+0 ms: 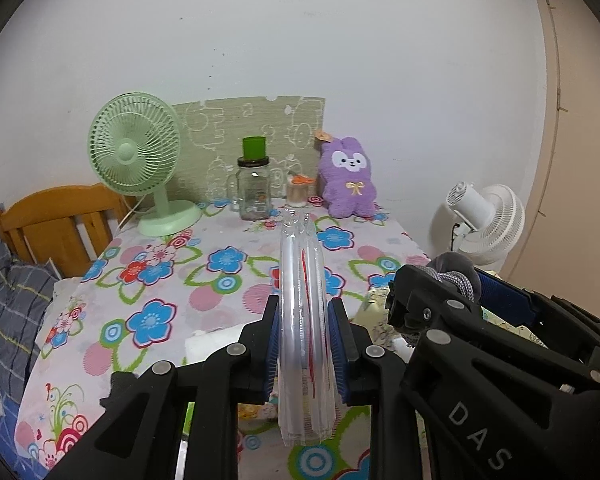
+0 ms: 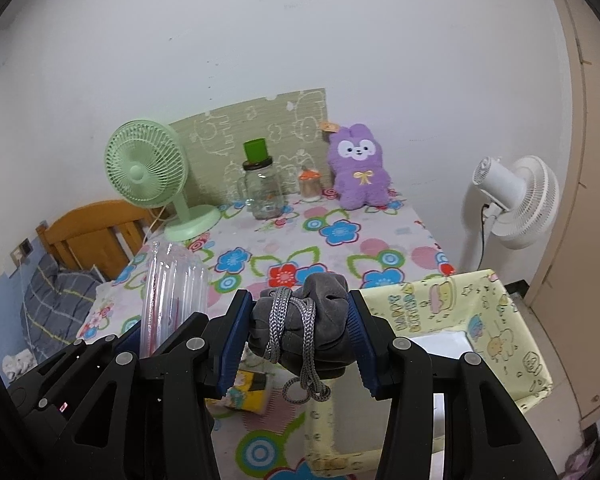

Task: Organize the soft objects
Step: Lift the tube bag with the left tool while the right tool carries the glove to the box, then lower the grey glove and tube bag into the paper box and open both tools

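The left gripper [image 1: 304, 344] has its jaws clamped on a clear ribbed plastic pack [image 1: 303, 320], pinched edge-on so the flattened thing stands upright out of the grip rather than flopping; what the pack holds, beyond a red streak inside, I cannot tell. Just beside it the right gripper [image 2: 302, 328] has its jaws closed on a grey cloth bundle [image 2: 300, 320] wrapped with a grey cord [image 2: 278, 320], squeezed across its middle, which looks like the sensible way to keep a loose, soft lump from unrolling. Both are held up off the flowered surface [image 2: 332, 240], side by side. Below and to the right of the bundle sits a yellow cartoon-printed box [image 2: 440, 312] with its top open and a pale inside, and I would guess that is where the soft things are meant to go, so the bundle seems on its way there. At the far end, against the wall, a purple plush rabbit [image 2: 360, 168] sits propped upright beside a glass jar [image 2: 265, 192] and a green desk fan [image 2: 148, 172], untouched so far.
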{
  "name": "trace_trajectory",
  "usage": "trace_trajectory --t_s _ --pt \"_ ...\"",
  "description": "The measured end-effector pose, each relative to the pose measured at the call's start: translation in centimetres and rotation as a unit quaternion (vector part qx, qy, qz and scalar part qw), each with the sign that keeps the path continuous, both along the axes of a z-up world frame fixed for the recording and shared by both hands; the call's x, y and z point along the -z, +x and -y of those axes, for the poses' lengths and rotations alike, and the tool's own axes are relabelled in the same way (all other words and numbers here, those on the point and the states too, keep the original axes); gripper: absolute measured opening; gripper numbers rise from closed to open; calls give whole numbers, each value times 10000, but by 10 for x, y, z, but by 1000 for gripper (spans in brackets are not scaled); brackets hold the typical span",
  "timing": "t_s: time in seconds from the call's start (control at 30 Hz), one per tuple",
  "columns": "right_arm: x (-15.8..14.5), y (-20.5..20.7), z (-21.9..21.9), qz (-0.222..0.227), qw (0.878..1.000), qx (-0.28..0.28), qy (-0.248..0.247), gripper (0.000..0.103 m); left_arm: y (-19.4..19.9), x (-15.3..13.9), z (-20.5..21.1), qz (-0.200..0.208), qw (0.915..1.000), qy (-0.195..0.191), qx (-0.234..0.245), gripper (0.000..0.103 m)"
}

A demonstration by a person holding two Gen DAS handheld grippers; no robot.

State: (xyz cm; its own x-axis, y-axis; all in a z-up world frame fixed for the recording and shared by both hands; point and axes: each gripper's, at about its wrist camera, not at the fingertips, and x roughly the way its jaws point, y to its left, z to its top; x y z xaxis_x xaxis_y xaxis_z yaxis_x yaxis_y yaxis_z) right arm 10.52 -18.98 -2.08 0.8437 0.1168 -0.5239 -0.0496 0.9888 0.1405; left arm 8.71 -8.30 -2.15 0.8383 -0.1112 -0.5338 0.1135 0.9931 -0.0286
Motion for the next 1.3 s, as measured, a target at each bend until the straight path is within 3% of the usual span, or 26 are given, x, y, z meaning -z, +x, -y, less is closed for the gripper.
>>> trace_trajectory --t_s 0.83,1.17,1.3 --pt "7 1 69 -68 9971 760 -56 51 16 12 68 -187 9969 -80 758 22" --pt "26 8 92 -313 9940 1044 -19 52 28 31 91 -491 9942 -28 951 23" --pt "36 15 97 -438 9927 1120 6 52 36 41 95 -693 9927 10 990 30"
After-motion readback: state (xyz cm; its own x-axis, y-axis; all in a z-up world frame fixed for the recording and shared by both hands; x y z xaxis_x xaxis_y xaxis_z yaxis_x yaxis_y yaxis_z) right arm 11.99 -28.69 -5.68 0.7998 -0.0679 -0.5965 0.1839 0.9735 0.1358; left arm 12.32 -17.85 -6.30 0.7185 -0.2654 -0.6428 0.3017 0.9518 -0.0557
